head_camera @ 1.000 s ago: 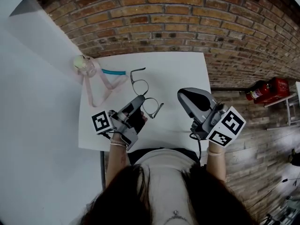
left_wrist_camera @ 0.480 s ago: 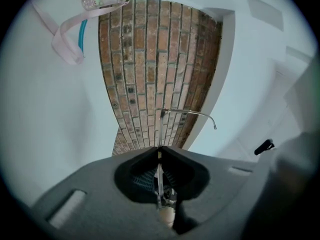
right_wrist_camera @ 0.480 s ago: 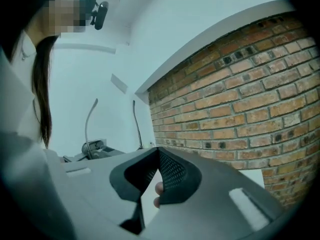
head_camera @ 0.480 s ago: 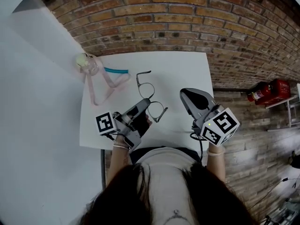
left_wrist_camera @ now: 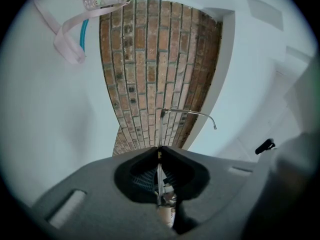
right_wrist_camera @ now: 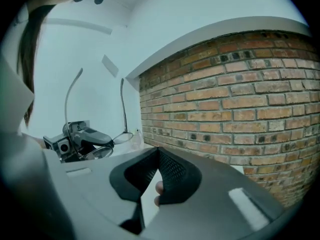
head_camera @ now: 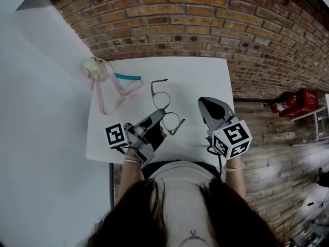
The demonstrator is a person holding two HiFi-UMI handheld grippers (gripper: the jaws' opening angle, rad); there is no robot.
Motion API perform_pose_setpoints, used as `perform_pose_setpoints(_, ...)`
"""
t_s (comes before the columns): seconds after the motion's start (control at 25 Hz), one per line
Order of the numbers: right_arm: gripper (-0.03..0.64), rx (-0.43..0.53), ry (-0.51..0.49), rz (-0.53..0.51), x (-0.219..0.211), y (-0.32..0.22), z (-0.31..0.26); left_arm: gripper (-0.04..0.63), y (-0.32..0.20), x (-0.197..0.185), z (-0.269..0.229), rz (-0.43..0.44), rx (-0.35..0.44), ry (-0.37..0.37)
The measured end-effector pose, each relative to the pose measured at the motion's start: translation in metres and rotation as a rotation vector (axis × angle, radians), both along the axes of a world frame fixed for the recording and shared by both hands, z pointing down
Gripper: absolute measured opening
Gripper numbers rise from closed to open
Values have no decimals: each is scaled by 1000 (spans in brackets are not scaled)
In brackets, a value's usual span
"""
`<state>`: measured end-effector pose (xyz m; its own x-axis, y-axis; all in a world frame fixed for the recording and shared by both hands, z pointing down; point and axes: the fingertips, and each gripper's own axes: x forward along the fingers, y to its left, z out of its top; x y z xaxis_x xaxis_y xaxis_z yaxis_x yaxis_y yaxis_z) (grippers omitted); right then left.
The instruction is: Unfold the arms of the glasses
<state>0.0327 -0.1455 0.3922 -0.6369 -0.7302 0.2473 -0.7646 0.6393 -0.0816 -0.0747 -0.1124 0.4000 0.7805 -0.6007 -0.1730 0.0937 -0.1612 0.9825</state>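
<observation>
The thin-framed glasses [head_camera: 161, 100] lie over the middle of the white table [head_camera: 200, 76]. My left gripper [head_camera: 160, 113] is shut on the frame between the two lenses. In the left gripper view the thin frame [left_wrist_camera: 159, 134] runs up from the closed left gripper [left_wrist_camera: 159, 151], and one arm [left_wrist_camera: 190, 113] sticks out to the right. From the right gripper view, the glasses [right_wrist_camera: 106, 147] show both arms standing out from the lenses, held by the left gripper [right_wrist_camera: 82, 134]. My right gripper [head_camera: 204, 103] hovers to the right of the glasses, shut and empty [right_wrist_camera: 157, 152].
A pink strap [head_camera: 110, 94] with a small clear bottle [head_camera: 94, 67] and a teal piece [head_camera: 126, 77] lie at the table's far left. A brick wall [head_camera: 205, 24] backs the table. A red extinguisher [head_camera: 292, 99] sits on the floor at right.
The left gripper has stayed shut on the glasses, shifting slightly right. The right gripper's marker cube has swung in toward the body; its jaws remain beside the glasses.
</observation>
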Motion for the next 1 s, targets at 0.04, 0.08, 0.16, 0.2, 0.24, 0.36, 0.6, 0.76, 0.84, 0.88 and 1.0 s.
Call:
perform_pose_setpoints(0.04, 6, 0, 3, -1, -1, 0, 1, 25, 0, 0, 0, -1, 0, 0)
perform_pose_setpoints(0.08, 6, 1, 5, 0, -2, 0, 1, 25, 0, 0, -1, -1, 1, -1)
perform_pose_setpoints(0.16, 6, 4, 8, 3, -2, 0, 1, 25, 1, 0, 0, -2, 2, -2)
perform_pose_setpoints(0.2, 6, 4, 11, 3, -3, 0, 2, 25, 1, -1, 0, -2, 3, -3)
perform_pose_setpoints(0.24, 6, 5, 14, 3, -3, 0, 2, 25, 1, -1, 0, -3, 3, -3)
perform_pose_setpoints(0.36, 6, 7, 25, -5, -5, 1, 3, 25, 0, -1, 1, -4, 5, -2)
perform_pose_setpoints(0.6, 6, 16, 21, -29, -10, 3, 1, 25, -1, 0, 2, 1, 2, 0)
perform_pose_setpoints(0.76, 6, 15, 27, -32, -11, 4, 2, 25, 0, 2, 2, 8, -1, 1)
perform_pose_setpoints(0.84, 6, 14, 27, -34, -11, 5, 2, 25, -1, 2, 2, 9, -2, 2)
perform_pose_setpoints(0.88, 6, 13, 28, -35, -11, 5, 2, 25, -1, 2, 2, 9, -2, 2)
perform_pose_setpoints(1.0, 6, 10, 29, -39, -12, 5, 3, 25, -2, 2, 2, 8, -3, 3)
